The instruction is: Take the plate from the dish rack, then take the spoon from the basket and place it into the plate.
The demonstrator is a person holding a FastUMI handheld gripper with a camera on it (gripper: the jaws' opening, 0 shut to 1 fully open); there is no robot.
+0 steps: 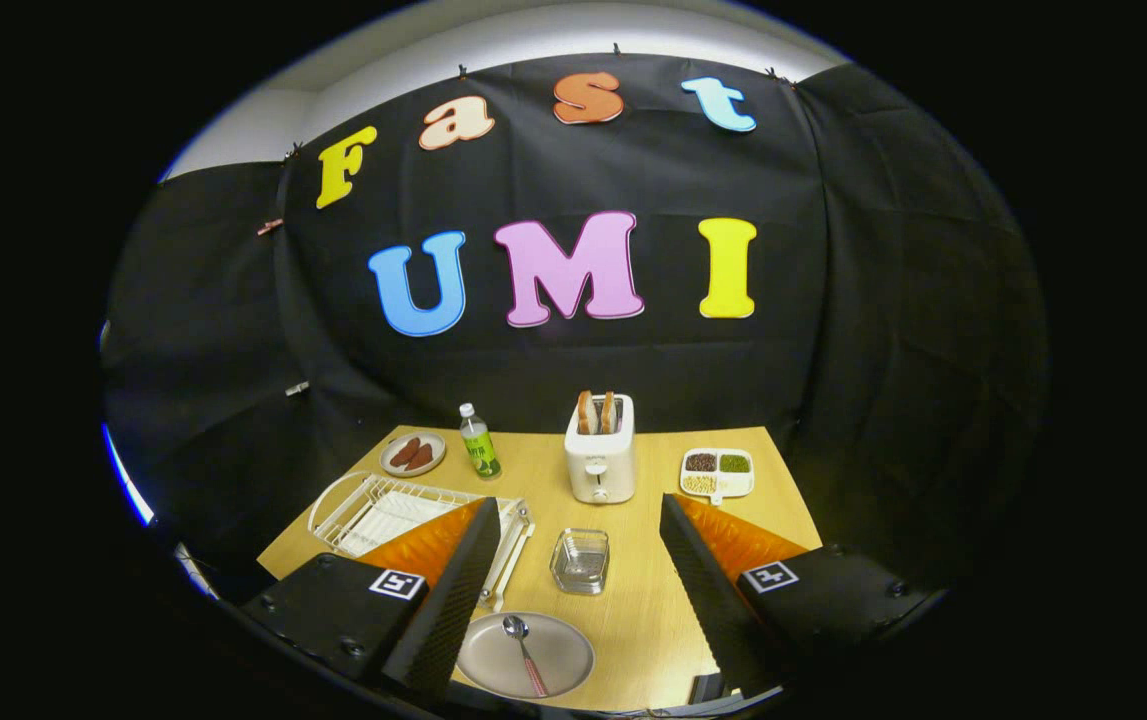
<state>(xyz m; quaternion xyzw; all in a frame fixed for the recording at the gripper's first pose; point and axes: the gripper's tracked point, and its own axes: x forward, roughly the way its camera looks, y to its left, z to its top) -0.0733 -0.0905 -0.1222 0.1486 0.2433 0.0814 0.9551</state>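
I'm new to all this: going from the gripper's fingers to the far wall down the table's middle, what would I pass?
The open gripper, nothing between its fingers → plate with the spoon lying in it → clear glass container → white toaster holding toast.

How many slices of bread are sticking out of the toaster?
2: both bread slices stand side by side in the slots of the toaster, far beyond the open gripper, behind the glass basket. No others are visible.
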